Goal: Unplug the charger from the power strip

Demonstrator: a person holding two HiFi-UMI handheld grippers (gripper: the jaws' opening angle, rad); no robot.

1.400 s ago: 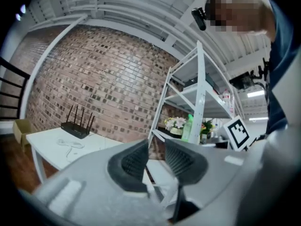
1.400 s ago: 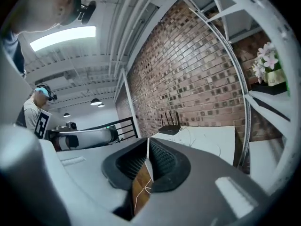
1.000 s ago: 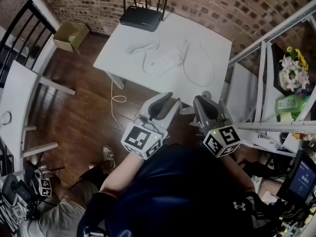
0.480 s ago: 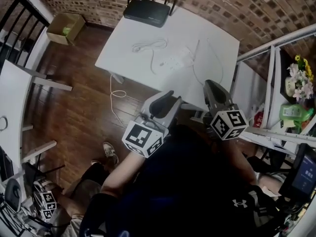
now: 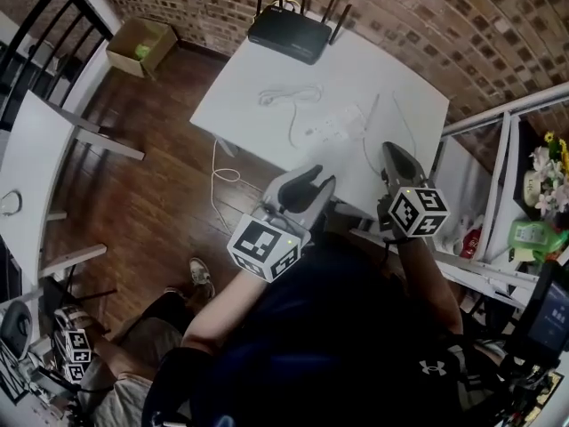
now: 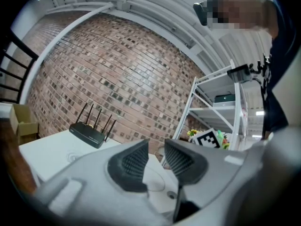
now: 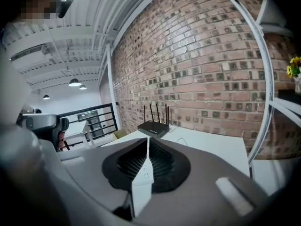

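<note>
A white power strip (image 5: pixel 333 128) lies in the middle of the white table (image 5: pixel 244 96), with white cables looped around it; a coiled white cord (image 5: pixel 289 96) lies to its left. The charger plug on the strip is too small to make out. My left gripper (image 5: pixel 305 188) hovers off the table's near edge, open, nothing between its pads (image 6: pixel 136 161). My right gripper (image 5: pixel 397 157) reaches over the near edge right of the strip, jaws shut and empty. In the right gripper view the gripper (image 7: pixel 147 157) points toward the router (image 7: pixel 153 126).
A black router (image 5: pixel 298 34) with several antennas stands at the table's far edge against the brick wall. A cord (image 5: pixel 218 172) hangs off the table to the wooden floor. White shelving (image 5: pixel 498 123) rises at the right, a cardboard box (image 5: pixel 147 43) sits far left.
Both grippers have come nearer to the table, the right one further, its tip now over the near edge. The jaws stand as before.
</note>
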